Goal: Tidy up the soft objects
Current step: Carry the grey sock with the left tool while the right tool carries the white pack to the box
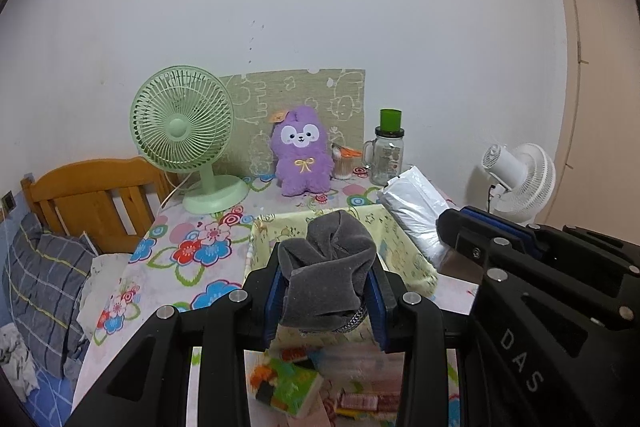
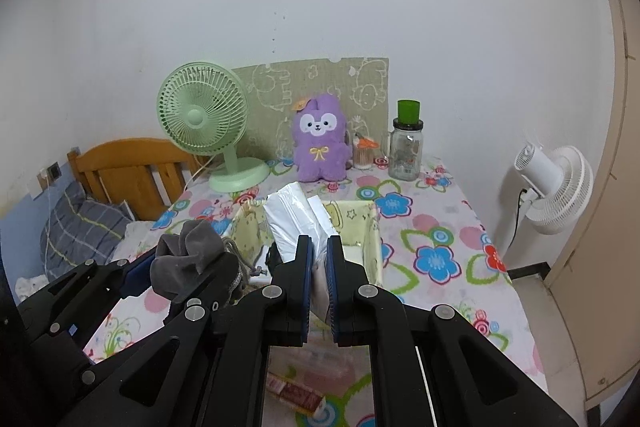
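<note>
My left gripper (image 1: pixel 326 279) is shut on a bundled grey sock (image 1: pixel 328 267) and holds it above the near rim of a pale yellow fabric basket (image 1: pixel 404 255). The sock also shows in the right wrist view (image 2: pixel 192 259). My right gripper (image 2: pixel 318 255) is shut on a white plastic-wrapped soft pack (image 2: pixel 292 223) and holds it over the same basket (image 2: pixel 360 227). The pack shows at the right in the left wrist view (image 1: pixel 416 211). A purple plush bunny (image 1: pixel 302 151) sits upright at the back of the table (image 2: pixel 320 143).
On the floral tablecloth (image 1: pixel 192 259) stand a green desk fan (image 1: pixel 184 139), a glass jar with a green lid (image 1: pixel 388 155) and a cup of cotton swabs (image 1: pixel 344 163). Small packets (image 1: pixel 292 383) lie near the front. A white fan (image 2: pixel 552 179) stands right; a wooden bed (image 2: pixel 132 175) left.
</note>
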The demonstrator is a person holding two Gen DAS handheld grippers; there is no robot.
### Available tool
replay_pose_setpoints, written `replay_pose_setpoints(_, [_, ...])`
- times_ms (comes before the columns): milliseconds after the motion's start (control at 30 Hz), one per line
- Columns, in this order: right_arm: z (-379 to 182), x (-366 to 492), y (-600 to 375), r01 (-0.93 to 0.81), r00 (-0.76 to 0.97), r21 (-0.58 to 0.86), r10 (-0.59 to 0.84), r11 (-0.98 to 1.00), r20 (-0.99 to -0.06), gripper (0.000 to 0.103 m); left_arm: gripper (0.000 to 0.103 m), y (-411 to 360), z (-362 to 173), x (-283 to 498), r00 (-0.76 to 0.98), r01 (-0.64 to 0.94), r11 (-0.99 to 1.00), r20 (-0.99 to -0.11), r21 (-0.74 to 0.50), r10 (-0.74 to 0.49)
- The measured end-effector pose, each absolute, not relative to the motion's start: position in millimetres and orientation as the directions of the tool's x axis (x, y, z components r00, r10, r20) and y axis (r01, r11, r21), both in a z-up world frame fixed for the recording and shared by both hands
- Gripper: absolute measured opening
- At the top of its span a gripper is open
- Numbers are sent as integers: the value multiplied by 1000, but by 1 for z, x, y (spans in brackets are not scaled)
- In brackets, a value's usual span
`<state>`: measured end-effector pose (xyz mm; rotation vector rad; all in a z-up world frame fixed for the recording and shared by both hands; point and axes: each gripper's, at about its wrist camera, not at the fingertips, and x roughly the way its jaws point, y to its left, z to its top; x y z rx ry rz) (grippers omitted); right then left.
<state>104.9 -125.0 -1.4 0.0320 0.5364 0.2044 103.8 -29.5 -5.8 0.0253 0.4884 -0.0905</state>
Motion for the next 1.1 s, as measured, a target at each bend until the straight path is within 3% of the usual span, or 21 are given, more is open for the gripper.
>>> replay_pose_setpoints(633, [-21,196,-121,-176,813,108,207,978,-544,10,39,-23,-28,195,838,76,996,-539,-48,-90])
replay_pose_setpoints(700, [-27,204,-120,-182,803,116,216,976,-556,10,48,-21,-34,204,826,68,996,-558,-54,-86])
replay_pose_setpoints(767, [-33,212,-119,-187,791,128,227,974,-568,10,74,-19,-41,211,815,59,996,-574,-61,-83])
replay_pose_setpoints(900, [-45,227,-118,-196,770,143,243,970,-590,10,84,-15,-50,217,808,59,996,-583,-63,-85])
replay_pose_setpoints(1100, [-60,240,-114,-179,743,143,229,973,-629,17,86,-16,-67,228,777,66,996,-622,-62,-90])
